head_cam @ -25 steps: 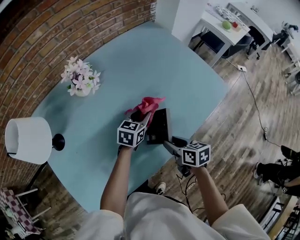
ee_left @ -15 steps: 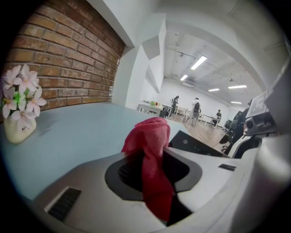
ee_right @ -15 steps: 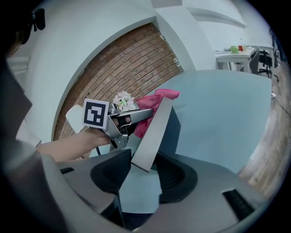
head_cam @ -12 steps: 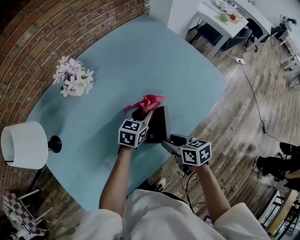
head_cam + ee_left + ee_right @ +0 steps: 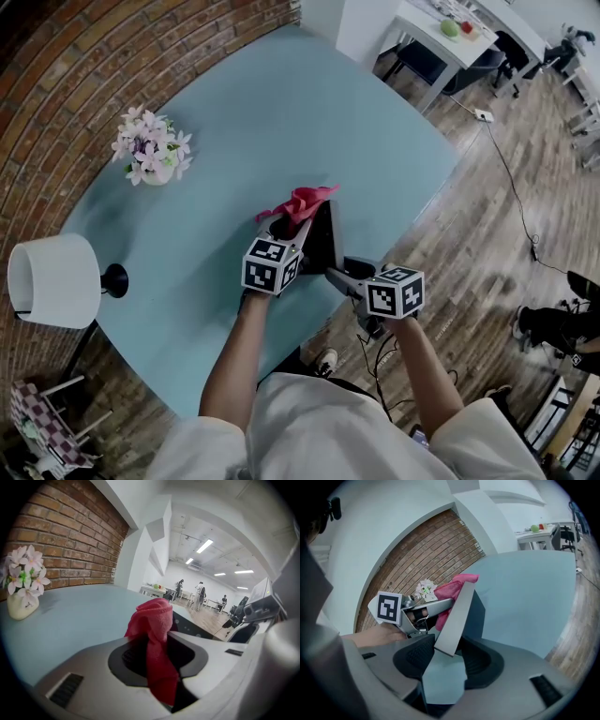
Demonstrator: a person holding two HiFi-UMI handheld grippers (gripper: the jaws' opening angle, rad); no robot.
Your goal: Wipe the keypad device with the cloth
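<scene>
Closest to the person, the right gripper [image 5: 444,657] has the keypad's [image 5: 321,239] near corner between its 2 jaws with both pads touching it, and those jaws have just been opening a little wider. The keypad is tipped up, not flat, on the blue table [image 5: 234,141]. Just left of it the left gripper [image 5: 152,657] has its 2 jaws squeezed on a red cloth [image 5: 152,620], which pokes out right at the keypad's far end. Well off to the keypad's left stand a white lamp [image 5: 52,279] and, farther back, a small pot of flowers [image 5: 150,150].
</scene>
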